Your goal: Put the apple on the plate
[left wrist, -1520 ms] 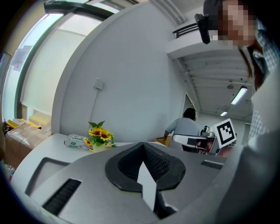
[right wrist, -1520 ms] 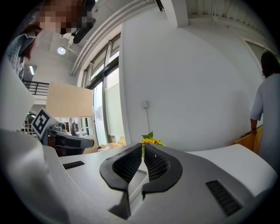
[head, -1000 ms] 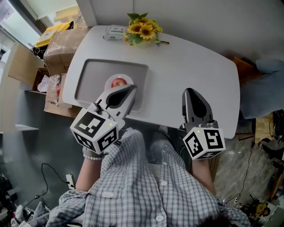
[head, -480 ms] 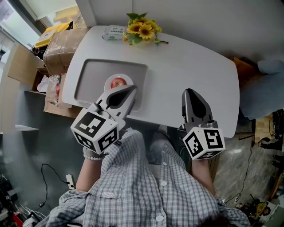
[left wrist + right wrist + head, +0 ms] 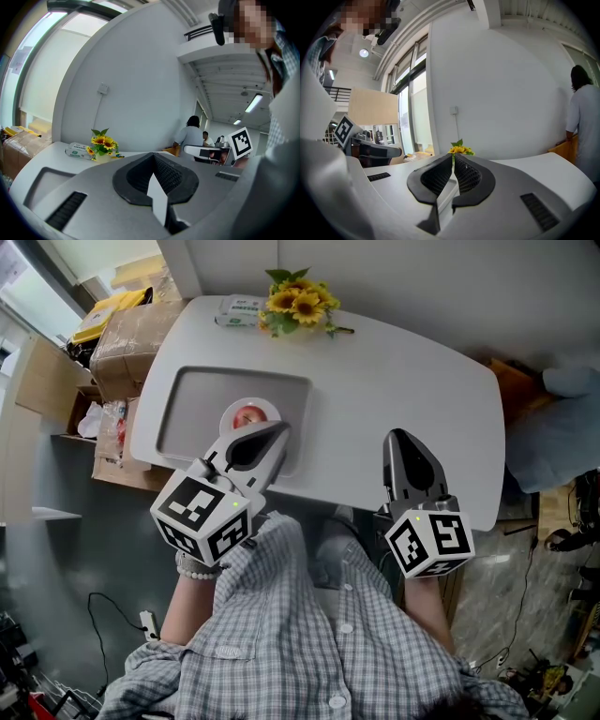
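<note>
apple (image 5: pixel 247 415) is sitting on the small round plate (image 5: pixel 268 406), which is lying inside the grey tray (image 5: pixel 197 404), toward the tray's near right part. we are holding the left gripper (image 5: pixel 280 427) over the tray's near edge, its tip hovering just beside the plate on the near right side; whether it is touching the plate we cannot tell. in the left gripper view its jaws are meeting at the tips, clamping nothing. we are holding the right gripper (image 5: pixel 398 435) to the right of the tray, apart from it, above the white table (image 5: pixel 394 362); in the right gripper view its jaws are also resting together, gripping nothing. sunflowers (image 5: pixel 298 304) and a wrapped pack (image 5: pixel 236 309) are standing beyond the tray's far edge on the same table
</note>
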`<state>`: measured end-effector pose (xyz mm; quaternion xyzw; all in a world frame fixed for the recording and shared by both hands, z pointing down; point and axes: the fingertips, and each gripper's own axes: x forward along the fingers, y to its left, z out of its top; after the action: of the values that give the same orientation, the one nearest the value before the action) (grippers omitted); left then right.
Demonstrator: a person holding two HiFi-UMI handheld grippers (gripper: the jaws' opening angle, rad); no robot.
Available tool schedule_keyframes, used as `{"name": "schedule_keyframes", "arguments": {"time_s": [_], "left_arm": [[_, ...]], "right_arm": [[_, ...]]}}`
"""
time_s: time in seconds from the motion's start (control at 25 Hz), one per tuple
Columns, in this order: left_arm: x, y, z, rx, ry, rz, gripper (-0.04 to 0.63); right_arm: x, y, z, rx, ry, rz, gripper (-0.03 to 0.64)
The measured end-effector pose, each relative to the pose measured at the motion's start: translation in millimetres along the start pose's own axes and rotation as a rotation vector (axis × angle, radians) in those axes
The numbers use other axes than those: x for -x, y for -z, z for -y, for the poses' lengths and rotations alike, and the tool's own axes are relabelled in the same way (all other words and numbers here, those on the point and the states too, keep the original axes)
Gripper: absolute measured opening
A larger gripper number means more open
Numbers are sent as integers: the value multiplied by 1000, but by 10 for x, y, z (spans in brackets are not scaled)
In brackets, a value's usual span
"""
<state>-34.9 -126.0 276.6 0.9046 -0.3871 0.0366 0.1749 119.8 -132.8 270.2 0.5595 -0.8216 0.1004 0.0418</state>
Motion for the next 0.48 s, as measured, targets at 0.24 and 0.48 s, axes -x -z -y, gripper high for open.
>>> {"name": "schedule_keyframes", "arguments": {"time_s": [0.24, 0.48], "left_arm": [[-7, 1, 15, 1, 3, -3, 9], [-16, 16, -10, 2, 6, -5, 9]], "right_arm": [[11, 4, 7, 0, 2, -4, 32], [-12, 26, 6, -1, 3, -8, 31]]}}
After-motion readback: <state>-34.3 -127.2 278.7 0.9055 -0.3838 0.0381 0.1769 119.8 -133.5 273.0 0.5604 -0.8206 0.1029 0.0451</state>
